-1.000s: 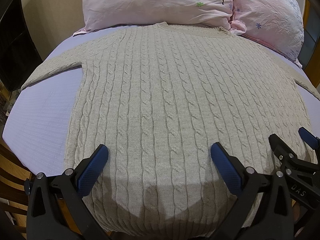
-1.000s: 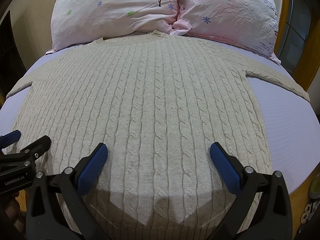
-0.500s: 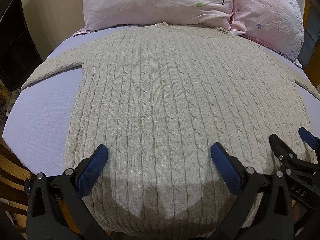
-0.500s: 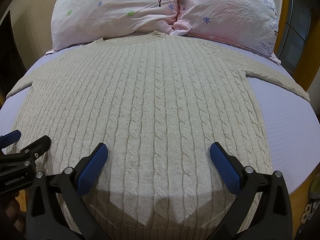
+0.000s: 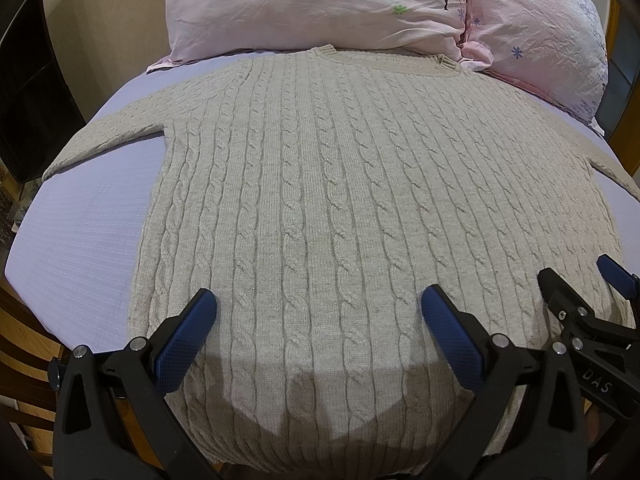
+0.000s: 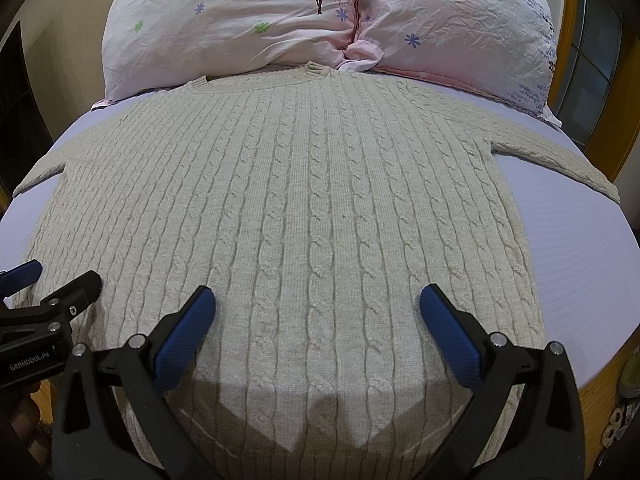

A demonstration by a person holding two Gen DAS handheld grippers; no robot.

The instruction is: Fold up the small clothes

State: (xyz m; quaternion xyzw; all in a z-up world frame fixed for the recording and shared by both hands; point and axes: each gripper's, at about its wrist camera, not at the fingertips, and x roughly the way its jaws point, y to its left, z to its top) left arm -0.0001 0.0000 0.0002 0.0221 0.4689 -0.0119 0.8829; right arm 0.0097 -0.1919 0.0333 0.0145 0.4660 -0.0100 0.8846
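Observation:
A beige cable-knit sweater (image 5: pixel 320 200) lies flat on the bed, collar toward the pillows, both sleeves spread sideways; it also shows in the right wrist view (image 6: pixel 304 208). My left gripper (image 5: pixel 318 320) is open and empty, hovering over the hem's left half. My right gripper (image 6: pixel 316 316) is open and empty over the hem's right half. Each gripper shows at the edge of the other's view: the right gripper (image 5: pixel 576 292) and the left gripper (image 6: pixel 60 284).
The bed has a lavender sheet (image 5: pixel 88 232). Two pink floral pillows (image 5: pixel 312 4) (image 6: pixel 460 24) stand behind the collar. Wooden floor (image 5: pixel 24 352) shows beyond the bed's left edge, and a wooden frame (image 6: pixel 592 64) stands at the right.

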